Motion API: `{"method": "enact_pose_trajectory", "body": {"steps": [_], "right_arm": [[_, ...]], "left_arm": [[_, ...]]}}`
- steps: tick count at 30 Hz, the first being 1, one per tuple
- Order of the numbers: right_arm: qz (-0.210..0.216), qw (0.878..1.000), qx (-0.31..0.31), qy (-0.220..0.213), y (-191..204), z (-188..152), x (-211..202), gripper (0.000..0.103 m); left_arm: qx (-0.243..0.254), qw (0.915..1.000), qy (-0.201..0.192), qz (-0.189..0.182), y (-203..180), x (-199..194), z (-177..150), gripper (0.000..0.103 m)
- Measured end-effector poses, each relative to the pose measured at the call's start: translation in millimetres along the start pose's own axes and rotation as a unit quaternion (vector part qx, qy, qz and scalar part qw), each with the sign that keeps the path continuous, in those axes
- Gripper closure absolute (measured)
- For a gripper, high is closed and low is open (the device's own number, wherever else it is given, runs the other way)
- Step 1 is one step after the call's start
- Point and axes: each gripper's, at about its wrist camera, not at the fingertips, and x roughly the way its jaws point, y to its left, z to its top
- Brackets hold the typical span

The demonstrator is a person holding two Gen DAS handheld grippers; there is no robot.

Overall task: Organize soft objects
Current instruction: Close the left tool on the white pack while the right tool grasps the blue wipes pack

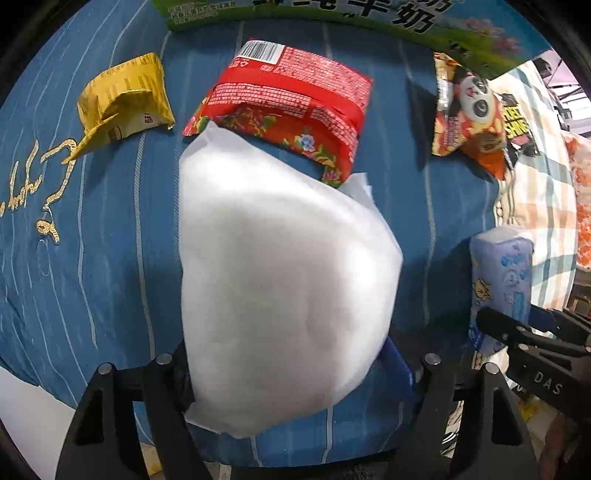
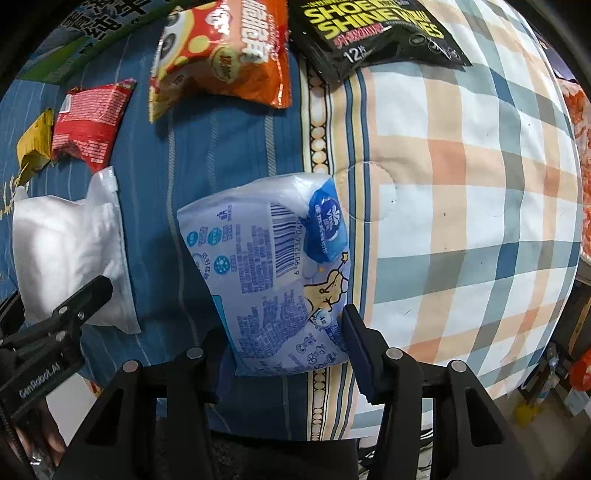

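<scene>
My left gripper (image 1: 291,362) is shut on a white bag of cotton (image 1: 280,280) and holds it over the blue cushion (image 1: 110,240). The bag also shows at the left of the right wrist view (image 2: 70,251), with the left gripper (image 2: 66,314) below it. My right gripper (image 2: 288,343) is shut on a pale blue tissue pack (image 2: 273,273), held over the seam between the blue cushion (image 2: 207,155) and the plaid cushion (image 2: 461,192). In the left wrist view the tissue pack (image 1: 498,280) stands at the right with the right gripper (image 1: 528,332) on it.
On the blue cushion lie a yellow packet (image 1: 122,99), a red packet (image 1: 295,110) and an orange panda snack bag (image 1: 472,118). A green and blue carton (image 1: 369,22) sits at the far edge. A black shoe-shine wipes pack (image 2: 376,33) lies on the plaid cushion.
</scene>
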Motion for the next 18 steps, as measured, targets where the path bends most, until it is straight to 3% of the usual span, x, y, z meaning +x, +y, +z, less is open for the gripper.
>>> {"method": "enact_pose_trajectory", "body": {"steps": [4,11,16,18], "right_arm": [[-0.003,1.000,-0.007,0.003,6,-7,1,0.049],[-0.006,1.000,0.008,0.002,12,-15,2,0.049],[-0.014,1.000,0.014,-0.011,20,-26,-4,0.050],[-0.015,1.000,0.015,-0.016,22,-9,-6,0.051]], "left_arm": [[-0.010,0.9999,0.006,-0.011,7,-13,-2,0.020],[-0.063,0.9957,0.046,-0.050,38,7,5,0.012],[-0.056,0.9977,0.017,-0.034,32,-9,4,0.027],[-0.042,0.9986,0.005,-0.031,28,-19,-1,0.031]]}}
